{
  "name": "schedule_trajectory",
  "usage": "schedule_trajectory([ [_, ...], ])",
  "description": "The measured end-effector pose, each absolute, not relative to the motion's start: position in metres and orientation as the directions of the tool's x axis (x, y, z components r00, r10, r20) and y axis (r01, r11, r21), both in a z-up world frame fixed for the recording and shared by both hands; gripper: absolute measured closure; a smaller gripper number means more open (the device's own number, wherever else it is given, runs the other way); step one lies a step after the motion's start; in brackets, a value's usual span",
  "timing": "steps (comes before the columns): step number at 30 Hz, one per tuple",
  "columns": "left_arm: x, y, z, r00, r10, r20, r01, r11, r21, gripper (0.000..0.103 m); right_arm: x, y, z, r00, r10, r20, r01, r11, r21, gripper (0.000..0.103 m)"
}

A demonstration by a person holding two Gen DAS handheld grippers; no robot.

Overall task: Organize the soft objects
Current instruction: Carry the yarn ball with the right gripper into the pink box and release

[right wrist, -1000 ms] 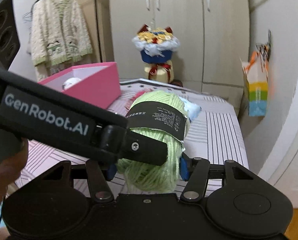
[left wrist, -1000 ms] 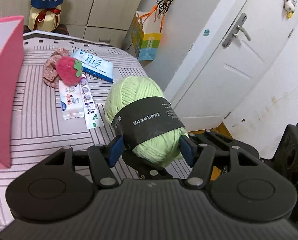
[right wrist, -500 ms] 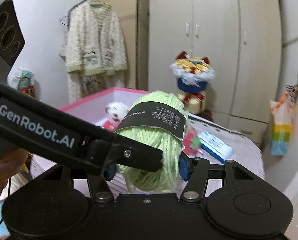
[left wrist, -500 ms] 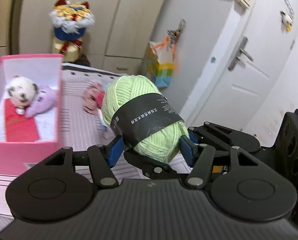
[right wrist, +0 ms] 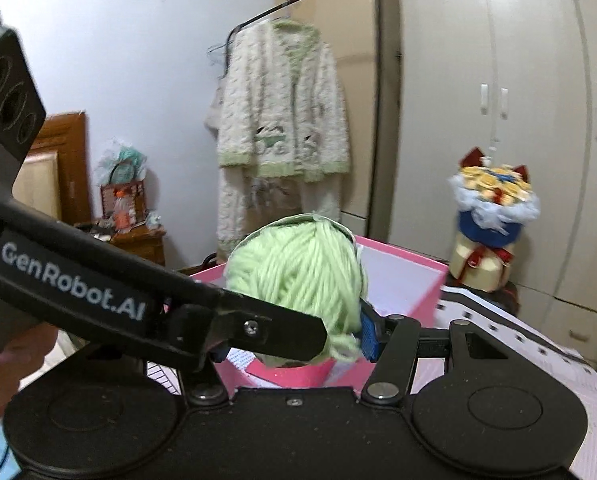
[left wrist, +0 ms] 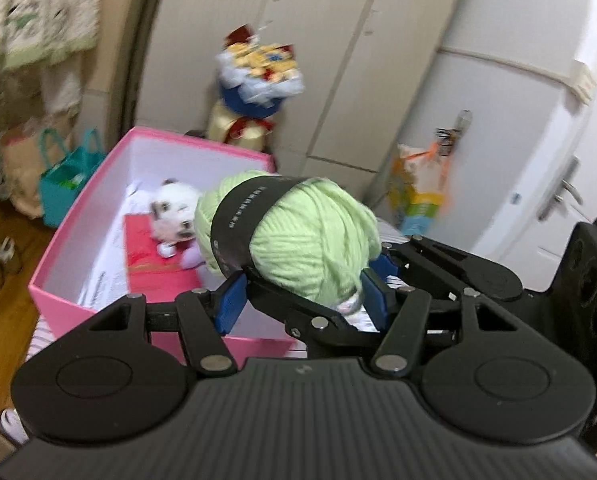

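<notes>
1. Pink box (left wrist: 78,240) now fills the left wrist view, open top facing you; a second ago only its side showed at the left edge. You've swung round and lifted, so the drop spot is right ahead.
2. Striped bed (right wrist: 558,376) sits under the box. The loose packets and the strawberry toy that lay on it a second ago are out of frame now.
3. Yarn ball (left wrist: 298,236), light green with a dark paper band, is in the air over the near wall of the box, held from two sides. It has rolled: the band that faced the right camera now shows only as a thin edge at the top.
4. Left gripper (left wrist: 302,296) is clamped on the yarn, blue pads pressing its lower sides; width unchanged.
5. Right gripper (right wrist: 298,340) also grips the yarn, crossing the left one. Only its right pad is visible; the left gripper's finger hides the other.
6. Small white plush (left wrist: 174,212) lies in the box on a red sheet, just behind the yarn. My guess is you should clear the wall, then release.
</notes>
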State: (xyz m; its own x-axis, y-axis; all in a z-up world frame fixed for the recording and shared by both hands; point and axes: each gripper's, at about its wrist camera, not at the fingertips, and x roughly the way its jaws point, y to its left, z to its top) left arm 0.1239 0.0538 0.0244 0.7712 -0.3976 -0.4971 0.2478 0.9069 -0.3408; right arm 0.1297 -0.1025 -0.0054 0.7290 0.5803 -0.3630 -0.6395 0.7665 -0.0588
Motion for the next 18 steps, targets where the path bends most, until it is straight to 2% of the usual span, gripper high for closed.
schedule_trajectory([
  [11,0.176,0.091,0.002,0.744,-0.324,-0.584,0.138,0.930,-0.340,0.044,0.191,-0.063,-0.026,0.620,0.634,-0.463,-0.707,0.707,0.021,0.040],
  [14,0.185,0.095,-0.004,0.736,-0.316,-0.599,0.129,0.934,-0.335,0.044,0.203,-0.057,-0.033,0.568,0.666,-0.484,-0.729,0.680,0.081,0.053],
  [18,0.194,0.101,-0.008,0.722,-0.331,-0.608,0.125,0.926,-0.356,0.045,0.206,-0.052,-0.036,0.562,0.658,-0.502,-0.724,0.684,0.086,0.052],
])
